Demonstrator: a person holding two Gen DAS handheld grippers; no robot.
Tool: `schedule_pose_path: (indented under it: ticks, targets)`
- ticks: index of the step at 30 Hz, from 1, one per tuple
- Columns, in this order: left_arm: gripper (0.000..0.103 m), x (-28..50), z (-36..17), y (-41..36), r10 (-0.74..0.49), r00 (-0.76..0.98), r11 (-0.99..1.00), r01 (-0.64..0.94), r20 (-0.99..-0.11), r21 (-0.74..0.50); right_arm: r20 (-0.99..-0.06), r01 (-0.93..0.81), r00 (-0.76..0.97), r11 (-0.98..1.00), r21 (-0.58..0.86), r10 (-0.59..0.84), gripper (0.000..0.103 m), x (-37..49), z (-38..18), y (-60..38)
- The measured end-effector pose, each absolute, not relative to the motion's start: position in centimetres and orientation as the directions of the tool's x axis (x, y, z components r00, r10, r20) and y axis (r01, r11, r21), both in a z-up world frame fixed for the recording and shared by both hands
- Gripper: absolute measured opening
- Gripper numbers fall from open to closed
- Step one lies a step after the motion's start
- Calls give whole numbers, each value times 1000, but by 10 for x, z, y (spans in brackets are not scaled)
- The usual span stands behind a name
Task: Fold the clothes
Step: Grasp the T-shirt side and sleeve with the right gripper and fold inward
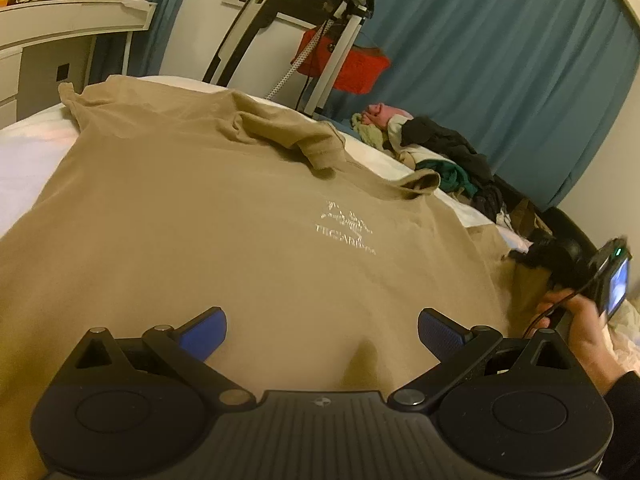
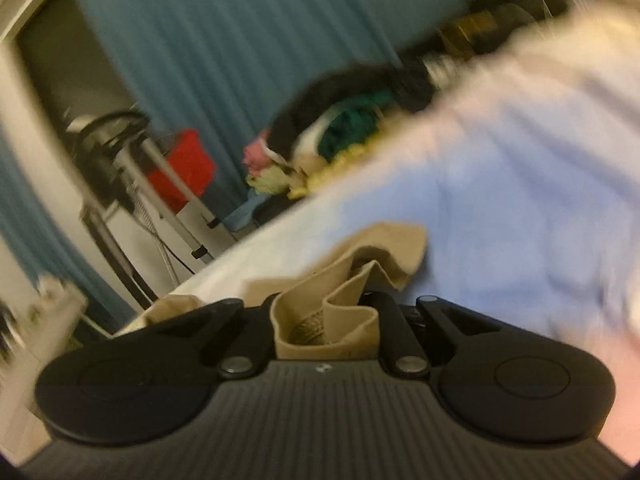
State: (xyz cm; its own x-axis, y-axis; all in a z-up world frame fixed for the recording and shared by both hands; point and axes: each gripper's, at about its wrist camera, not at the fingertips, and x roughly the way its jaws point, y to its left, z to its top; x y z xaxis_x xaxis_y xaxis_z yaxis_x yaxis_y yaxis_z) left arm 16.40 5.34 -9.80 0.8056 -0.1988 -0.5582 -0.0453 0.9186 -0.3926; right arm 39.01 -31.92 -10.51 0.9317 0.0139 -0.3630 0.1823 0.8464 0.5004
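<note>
A tan T-shirt (image 1: 192,200) lies spread across a bed covered by a white sheet (image 1: 24,168), its white chest print (image 1: 346,226) facing up and one sleeve (image 1: 280,132) folded back over the body of the garment in a rumpled ridge. The left gripper (image 1: 322,338) hangs just above the near part of the shirt with its two blue-padded fingers (image 1: 204,336) set wide apart and nothing between them. At the right edge of the left wrist view, the person's right hand (image 1: 580,320), in a dark sleeve, holds the right gripper (image 1: 560,260) at the side edge of the shirt; a small lit screen (image 1: 618,286) is mounted on that device. In the right wrist view, which is heavily blurred, the right gripper (image 2: 326,320) is closed, its linkage arms drawn in to the centre, and a bunched fold of the tan T-shirt (image 2: 332,312) is clamped between the fingers, the loose cloth rising in ripples ahead of them over the white sheet (image 2: 500,200). The fingertips themselves are hidden by the cloth. Farther along the bed lies a pile of clothes (image 1: 440,152) in dark, green, pink and pale colours, well apart from the shirt. Behind the bed hang blue curtains (image 1: 500,60); a metal frame (image 1: 344,32) carrying a red bag (image 1: 352,64) stands beside them, and a white shelf (image 1: 72,16) holding small bottles is at the upper left.
</note>
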Motion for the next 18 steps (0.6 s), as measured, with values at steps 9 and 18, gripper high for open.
schedule_pose_path:
  ticks: [9, 18]
  targets:
    - [103, 148, -71, 85, -118, 859, 905, -113, -498, -409, -244, -41, 967, 991, 129, 71, 6, 363, -17, -164]
    - [103, 128, -51, 142, 57, 893, 888, -250, -447, -387, -439, -182, 895, 964, -195, 80, 7, 385, -92, -3]
